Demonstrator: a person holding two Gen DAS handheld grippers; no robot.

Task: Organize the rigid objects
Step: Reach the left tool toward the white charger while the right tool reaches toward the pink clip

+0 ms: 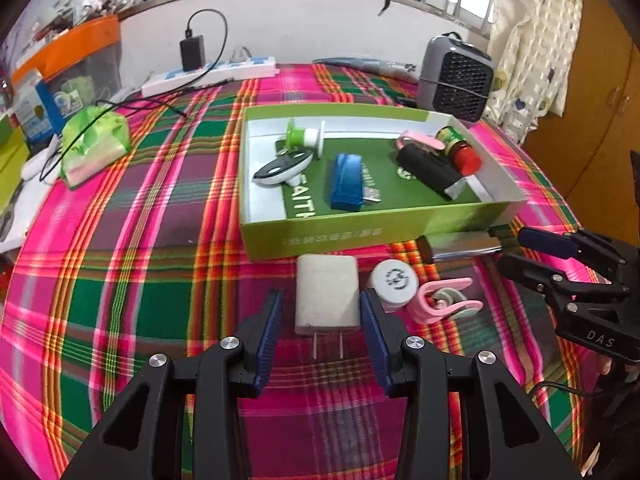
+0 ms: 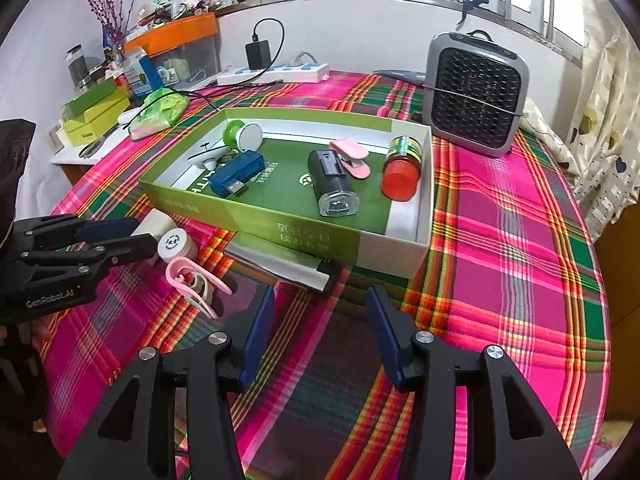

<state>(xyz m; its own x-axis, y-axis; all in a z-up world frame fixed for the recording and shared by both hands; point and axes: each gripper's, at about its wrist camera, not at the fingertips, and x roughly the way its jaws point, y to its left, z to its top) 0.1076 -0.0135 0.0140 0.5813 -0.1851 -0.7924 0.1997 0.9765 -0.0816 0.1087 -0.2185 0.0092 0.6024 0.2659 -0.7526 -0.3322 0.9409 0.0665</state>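
A: Counted in the green box (image 1: 372, 236)?

B: Seven things. One black flashlight (image 2: 334, 184), one red-capped jar (image 2: 401, 168), one pink clip (image 2: 352, 156), one blue USB adapter (image 2: 236, 174), one green-and-white spool (image 2: 242, 133), one black-and-white oval gadget (image 1: 282, 168), one thin propeller-like piece (image 2: 205, 147) beside it.

A: And outside, on the plaid-covered bench (image 1: 132, 264)?

B: Four, all just in front of the box's near wall. One white charger plug (image 1: 327, 296), prongs toward the camera. One white round-capped bottle (image 1: 394, 280) just right of it. One second pink clip (image 1: 442, 300), touching the bottle. One silver bar-shaped device (image 1: 460, 245) lying along the box wall.

A: Left hand-held gripper (image 1: 324, 312)?

B: Spread wide, straddling the charger plug, one blue pad on each side; gap showing on the left, right pad close against the plug's edge, not clamped.

A: Right hand-held gripper (image 2: 320, 312)?

B: Released too, nothing between the pads, poised above the cloth just short of the silver device.

A: Farther back?

B: One grey fan heater (image 2: 476, 96), one white power strip (image 2: 280, 72) with one black adapter plugged in, one green tissue pack (image 1: 94, 148).
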